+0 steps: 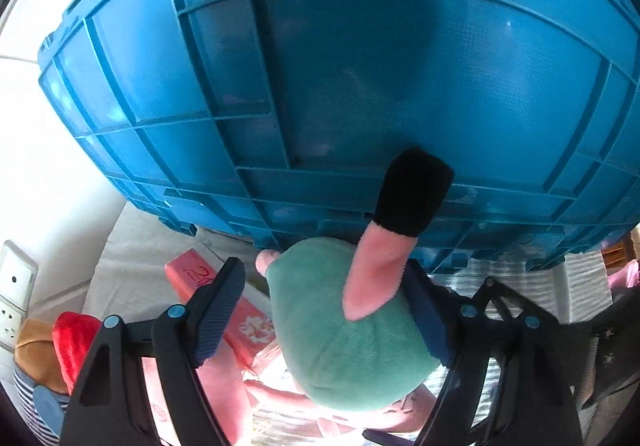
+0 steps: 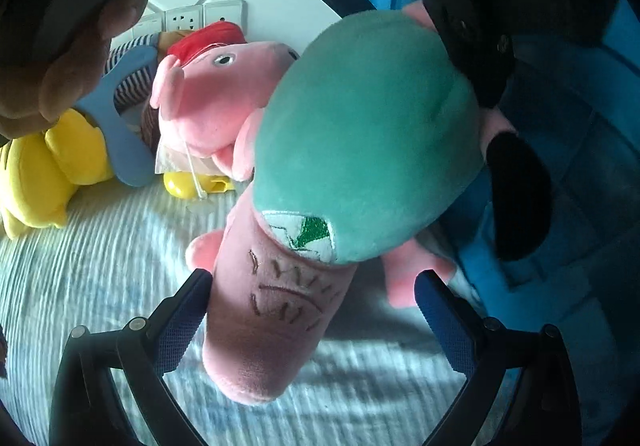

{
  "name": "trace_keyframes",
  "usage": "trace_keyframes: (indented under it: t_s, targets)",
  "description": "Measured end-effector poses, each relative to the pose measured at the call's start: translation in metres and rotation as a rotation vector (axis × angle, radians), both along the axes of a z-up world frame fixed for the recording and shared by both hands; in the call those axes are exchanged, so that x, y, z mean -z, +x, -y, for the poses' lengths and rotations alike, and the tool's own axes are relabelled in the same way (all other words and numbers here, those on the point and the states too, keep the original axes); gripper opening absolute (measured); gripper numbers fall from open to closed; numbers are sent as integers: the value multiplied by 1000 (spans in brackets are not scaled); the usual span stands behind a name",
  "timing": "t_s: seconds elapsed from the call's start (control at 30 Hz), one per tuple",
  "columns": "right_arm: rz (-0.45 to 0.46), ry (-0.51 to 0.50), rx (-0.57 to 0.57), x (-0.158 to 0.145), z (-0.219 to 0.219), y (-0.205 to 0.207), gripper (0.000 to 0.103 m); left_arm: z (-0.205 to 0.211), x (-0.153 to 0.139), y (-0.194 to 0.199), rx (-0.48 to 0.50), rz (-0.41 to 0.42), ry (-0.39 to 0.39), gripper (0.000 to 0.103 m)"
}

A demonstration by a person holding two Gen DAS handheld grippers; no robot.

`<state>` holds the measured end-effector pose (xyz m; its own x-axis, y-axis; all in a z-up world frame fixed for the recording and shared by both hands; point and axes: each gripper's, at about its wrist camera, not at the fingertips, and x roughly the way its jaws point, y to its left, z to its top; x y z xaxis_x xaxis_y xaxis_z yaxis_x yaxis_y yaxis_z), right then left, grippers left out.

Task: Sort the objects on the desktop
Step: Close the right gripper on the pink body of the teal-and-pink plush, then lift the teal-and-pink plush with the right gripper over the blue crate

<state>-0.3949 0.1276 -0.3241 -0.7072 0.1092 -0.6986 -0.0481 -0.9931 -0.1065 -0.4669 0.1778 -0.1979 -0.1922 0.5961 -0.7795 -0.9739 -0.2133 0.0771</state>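
A big plush pig in a green shirt [image 1: 352, 346] lies slanted against the blue crate [image 1: 360, 86]. One pink leg with a black shoe [image 1: 416, 190] points up the crate wall. My left gripper [image 1: 326, 270] straddles the green body with its jaws wide. The right pad touches the plush, and a gap shows beside the left pad. In the right wrist view the plush [image 2: 360, 134] points its pink stubbled head [image 2: 272, 326] at the camera. The head sits between the fingers of my open right gripper [image 2: 314, 278]. A finger [image 2: 476, 58] of the left gripper rests by the plush's hip.
A pink pig plush with a red hat [image 2: 208, 102], a yellow plush [image 2: 44, 166] and a striped toy lie at the back by wall sockets [image 2: 188, 20]. A hand [image 2: 72, 58] shows at top left. A pink box [image 1: 208, 278] lies under my left gripper. A ribbed white cloth [image 2: 100, 286] covers the table.
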Motion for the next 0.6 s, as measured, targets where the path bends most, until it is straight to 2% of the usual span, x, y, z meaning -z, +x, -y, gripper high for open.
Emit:
trace_keyframes:
  t_s: [0.03, 0.07, 0.1, 0.2, 0.27, 0.43, 0.6]
  targets:
    - [3, 4, -8, 2, 2, -1, 93, 0, 1, -1, 2, 10, 1, 74]
    - [9, -21, -38, 3, 4, -1, 65, 1, 1, 0, 9, 25, 3, 71]
    - [16, -48, -68, 4, 6, -1, 56, 2, 2, 0, 13, 29, 4, 66]
    - [16, -40, -71, 2, 9, 0, 53, 4, 1, 6, 24, 23, 7, 56]
    - [15, -34, -79, -1, 10, 2, 51, 7, -2, 9, 20, 13, 15, 53]
    - [-4, -9, -97, -10, 15, 14, 49, 20, -16, 18, -9, -18, 35, 39]
    - [-32, 22, -141, -29, 27, 32, 48, 45, -42, 35, -45, -51, 54, 34]
